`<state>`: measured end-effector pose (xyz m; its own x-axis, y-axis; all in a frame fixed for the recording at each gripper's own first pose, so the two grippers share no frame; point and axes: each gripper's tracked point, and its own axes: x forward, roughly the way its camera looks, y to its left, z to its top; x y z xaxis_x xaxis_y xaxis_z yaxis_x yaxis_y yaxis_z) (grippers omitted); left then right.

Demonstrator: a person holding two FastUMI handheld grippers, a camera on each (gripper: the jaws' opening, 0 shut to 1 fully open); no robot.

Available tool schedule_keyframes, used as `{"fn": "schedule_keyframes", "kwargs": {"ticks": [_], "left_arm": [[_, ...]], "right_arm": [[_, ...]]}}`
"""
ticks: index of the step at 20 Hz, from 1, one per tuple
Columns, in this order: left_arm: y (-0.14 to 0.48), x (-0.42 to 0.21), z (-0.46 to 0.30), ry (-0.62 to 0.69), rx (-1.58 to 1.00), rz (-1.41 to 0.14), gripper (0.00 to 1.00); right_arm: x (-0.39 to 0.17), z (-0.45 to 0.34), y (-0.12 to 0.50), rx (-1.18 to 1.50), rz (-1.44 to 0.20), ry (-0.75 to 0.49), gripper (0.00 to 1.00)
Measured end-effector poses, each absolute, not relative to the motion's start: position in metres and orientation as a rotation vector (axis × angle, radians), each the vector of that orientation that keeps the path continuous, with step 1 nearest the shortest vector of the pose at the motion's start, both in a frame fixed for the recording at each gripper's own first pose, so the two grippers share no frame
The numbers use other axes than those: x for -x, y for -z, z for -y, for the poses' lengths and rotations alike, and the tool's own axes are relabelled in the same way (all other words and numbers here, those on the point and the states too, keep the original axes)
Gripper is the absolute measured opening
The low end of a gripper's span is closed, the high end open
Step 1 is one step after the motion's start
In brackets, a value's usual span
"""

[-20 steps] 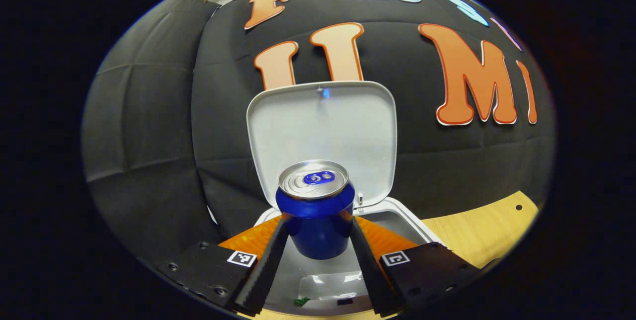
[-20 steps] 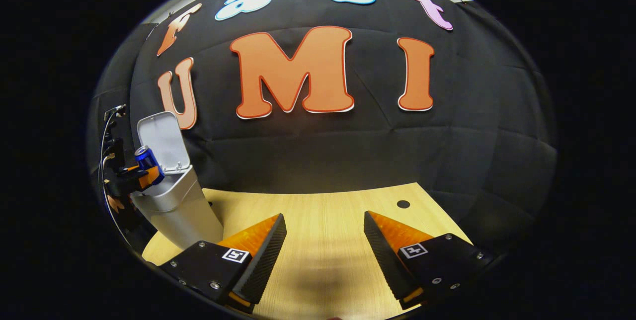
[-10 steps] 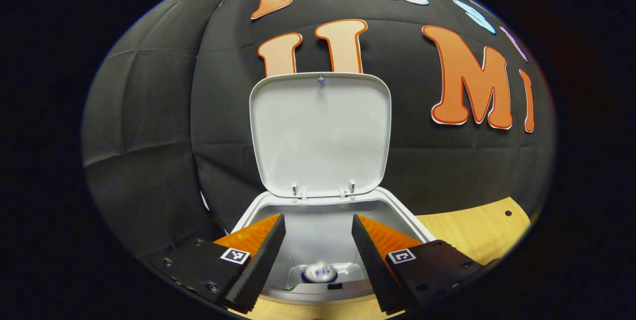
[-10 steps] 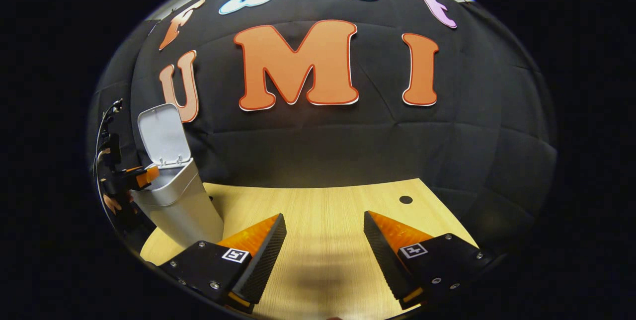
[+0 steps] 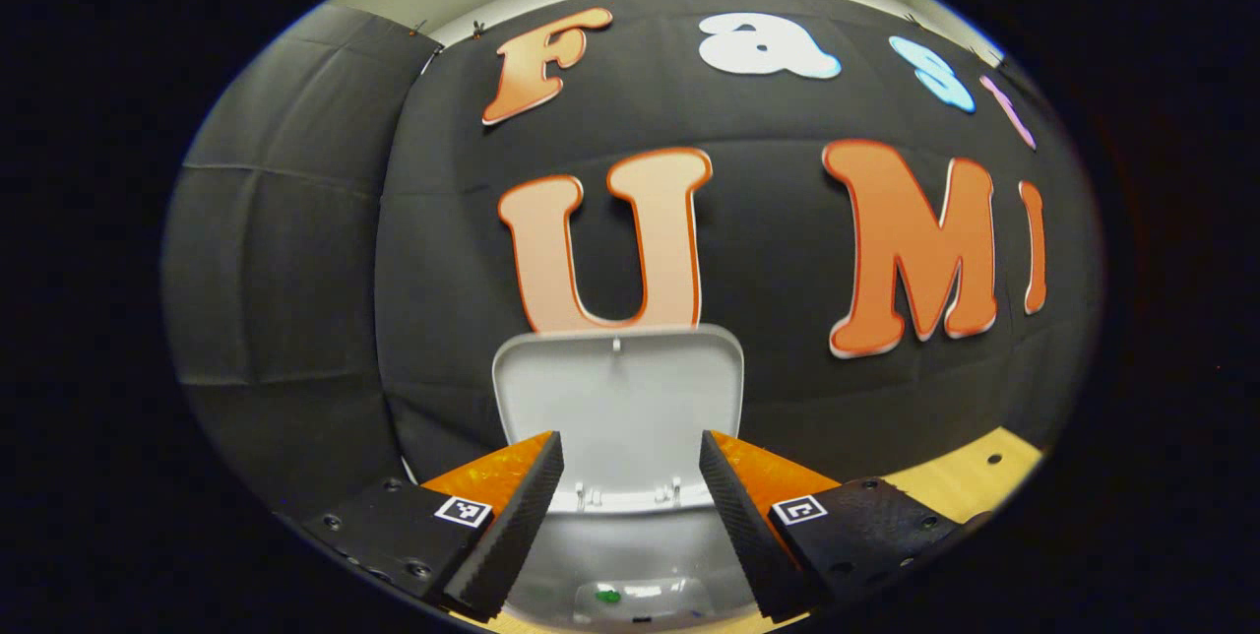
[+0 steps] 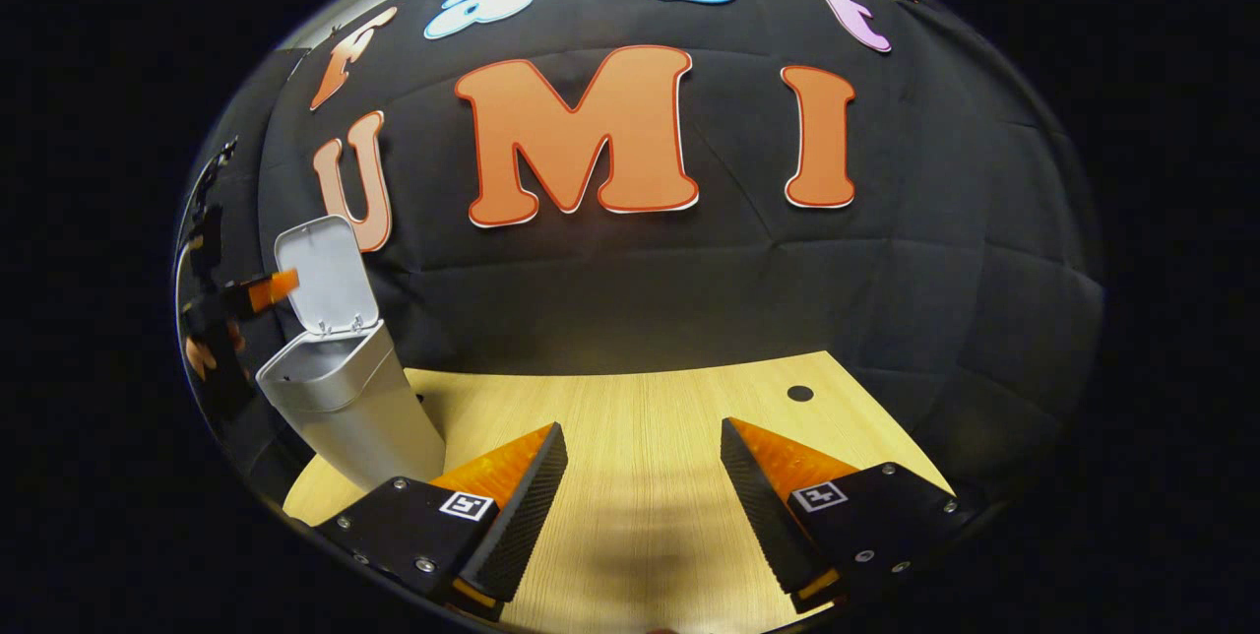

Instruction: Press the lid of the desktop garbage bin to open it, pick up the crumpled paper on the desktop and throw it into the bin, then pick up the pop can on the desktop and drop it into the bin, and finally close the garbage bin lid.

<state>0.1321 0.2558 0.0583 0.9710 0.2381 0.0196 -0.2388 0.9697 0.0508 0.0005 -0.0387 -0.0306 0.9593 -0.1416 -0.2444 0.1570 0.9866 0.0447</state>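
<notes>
Left gripper view had my left gripper [image 5: 630,516] at six o'clock, its two fingers spread apart with nothing between them, hovering over the mouth of the garbage bin [image 5: 630,555]. Beyond the fingertips, at twelve o'clock from them, the bin's lid [image 5: 618,408] stood upright on its hinges, its pale inner face turned toward me. Down inside the bin, at six o'clock, I could make out a small green speck [image 5: 607,597]; what else lay in there was too dim to tell. A strip of the wooden desktop [image 5: 970,476] showed at four o'clock. Right gripper view had my right gripper [image 6: 640,516] at six o'clock, its fingers likewise parted and empty, held above the bare desktop [image 6: 640,408]. Well apart at nine o'clock stood the bin [image 6: 345,408] with its lid [image 6: 325,275] raised, and my left gripper [image 6: 258,289] was just beside that lid, above the bin's rim.
</notes>
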Motion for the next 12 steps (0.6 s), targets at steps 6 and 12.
{"fn": "schedule_keyframes", "kwargs": {"ticks": [6,12], "left_arm": [[-0.139,-0.194,-0.269,-0.215,-0.02,0.052,0.88],[-0.123,-0.253,-0.293,-0.222,0.075,-0.073,0.88]], "right_arm": [[0.005,0.044,0.027,-0.062,-0.229,0.159,0.94],[0.01,0.053,0.026,-0.067,-0.223,0.176,0.94]]}}
